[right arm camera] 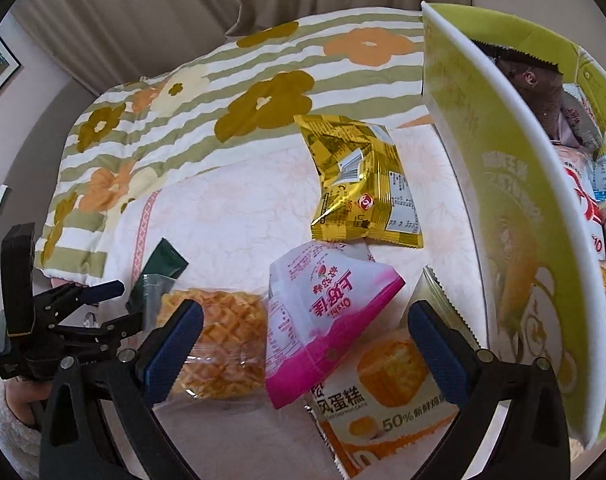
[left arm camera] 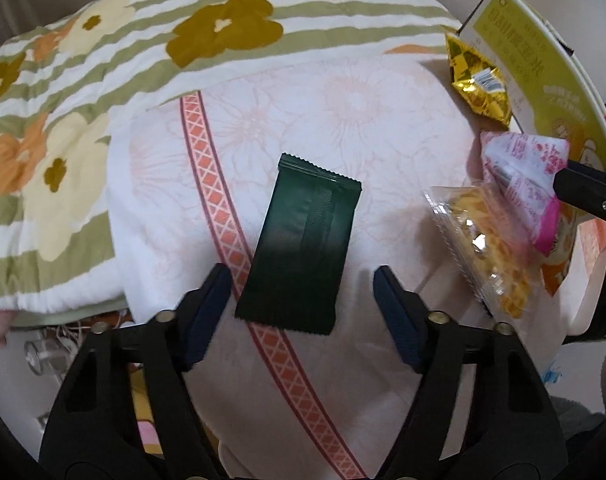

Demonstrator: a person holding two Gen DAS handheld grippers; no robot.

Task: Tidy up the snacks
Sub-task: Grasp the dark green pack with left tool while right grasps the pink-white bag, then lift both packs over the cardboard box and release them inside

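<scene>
A dark green packet (left arm camera: 299,240) lies flat on the pale floral sheet (left arm camera: 343,128). Its near end sits between the fingers of my left gripper (left arm camera: 303,308), which is open, with neither pad touching it. In the right wrist view my right gripper (right arm camera: 303,340) stands open over a pink-and-white packet (right arm camera: 323,320), its pads clear of it. A waffle in clear wrap (right arm camera: 223,340) lies partly behind its left finger, and an orange cake packet (right arm camera: 383,392) lies under the pink one. Farther back is a gold packet (right arm camera: 363,184). My left gripper (right arm camera: 119,308) shows at the left, over the green packet (right arm camera: 159,272).
A yellow-green box (right arm camera: 503,200) with a white rim stands at the right and holds several snacks. A striped flower quilt (left arm camera: 143,60) is bunched behind the sheet. A hand in a fleecy sleeve (right arm camera: 7,412) holds the left gripper. Curtains (right arm camera: 183,0) hang behind.
</scene>
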